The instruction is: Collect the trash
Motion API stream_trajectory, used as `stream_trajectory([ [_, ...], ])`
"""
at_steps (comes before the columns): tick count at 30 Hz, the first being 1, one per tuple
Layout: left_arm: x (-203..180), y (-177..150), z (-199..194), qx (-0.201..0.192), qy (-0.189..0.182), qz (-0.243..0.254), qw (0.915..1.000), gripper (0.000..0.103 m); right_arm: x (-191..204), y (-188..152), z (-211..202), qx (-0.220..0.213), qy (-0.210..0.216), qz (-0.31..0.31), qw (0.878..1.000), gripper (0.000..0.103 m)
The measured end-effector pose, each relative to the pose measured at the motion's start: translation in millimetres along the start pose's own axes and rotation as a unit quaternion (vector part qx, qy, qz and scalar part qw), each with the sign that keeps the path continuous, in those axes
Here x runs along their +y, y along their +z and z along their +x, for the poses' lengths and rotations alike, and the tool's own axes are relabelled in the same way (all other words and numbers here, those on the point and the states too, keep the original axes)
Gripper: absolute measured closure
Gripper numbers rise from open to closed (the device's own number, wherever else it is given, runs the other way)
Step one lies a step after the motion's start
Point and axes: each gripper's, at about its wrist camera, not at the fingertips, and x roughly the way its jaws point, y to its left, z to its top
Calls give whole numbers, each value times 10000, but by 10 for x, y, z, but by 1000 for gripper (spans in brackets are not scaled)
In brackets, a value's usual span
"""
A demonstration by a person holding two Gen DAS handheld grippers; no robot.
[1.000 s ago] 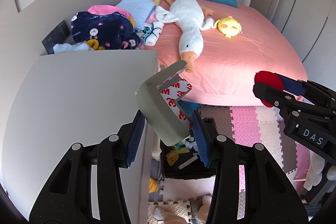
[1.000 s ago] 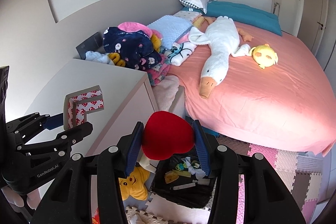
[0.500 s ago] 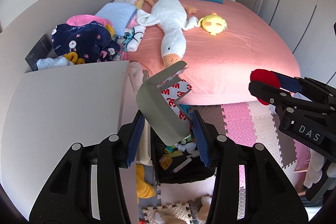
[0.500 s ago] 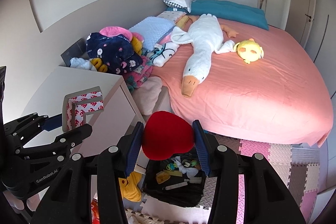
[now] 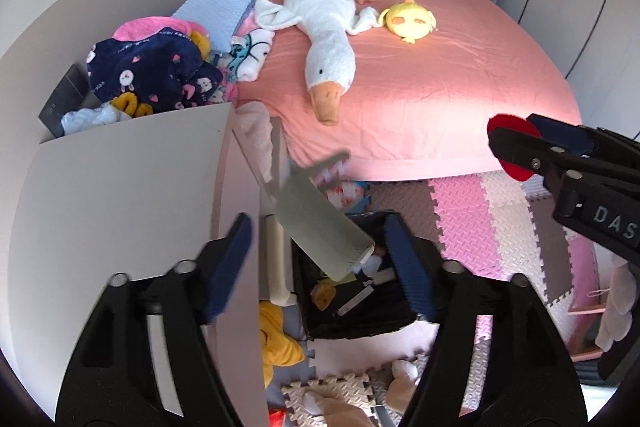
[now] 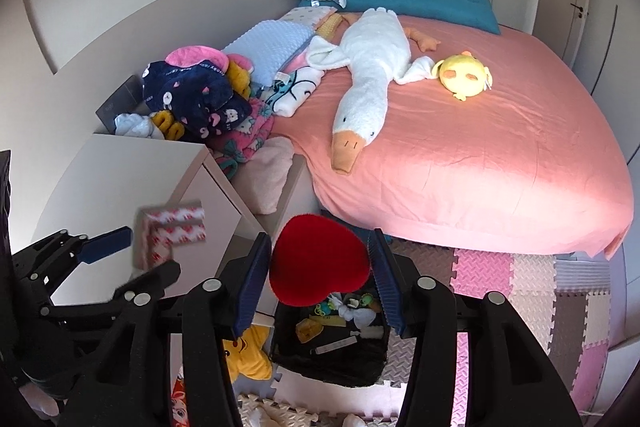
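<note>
My left gripper (image 5: 320, 259) is open, its jaws wide apart. The grey folded foam piece with red-and-white backing (image 5: 324, 223) is blurred and loose between them, above the black trash bin (image 5: 360, 319) on the floor. It also shows in the right wrist view (image 6: 170, 233), beside the left gripper (image 6: 120, 259). My right gripper (image 6: 318, 271) is shut on a red heart-shaped piece (image 6: 318, 263), above the same bin (image 6: 332, 347), which holds several bits of trash. The right gripper also shows in the left wrist view (image 5: 516, 151).
A grey nightstand (image 5: 120, 203) stands left of the bin. A pink bed (image 5: 420, 75) holds a white goose plush (image 5: 324, 39) and a yellow plush (image 5: 410, 21). Clothes (image 5: 152, 75) pile by the headboard. Foam mats (image 5: 480, 219) and a yellow toy (image 5: 276, 339) cover the floor.
My left gripper has opened and let go of the grey foam piece, which now drops towards the bin. Both grippers have moved out over the bin. The right gripper still holds the red heart.
</note>
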Motion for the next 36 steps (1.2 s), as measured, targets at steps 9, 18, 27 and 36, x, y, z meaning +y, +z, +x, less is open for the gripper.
stream_trajectory([
  [9,45,108,-55,-214,10,-52,9998,14,-42,88,-55,-188,-64,37,9998,37],
  [18,70,124,-62,-330,-85,-95,9994,14,-73,92,-33,-165,-73,67,9998,37],
  [27,76,129,-90,-446,-249,-153,9986,9,-62,87,-28,-169,-58,68,9998,37],
  [36,91,125,-108,-470,-241,-193,9984,9,-61,85,-31,-164,-61,62,9998,37],
])
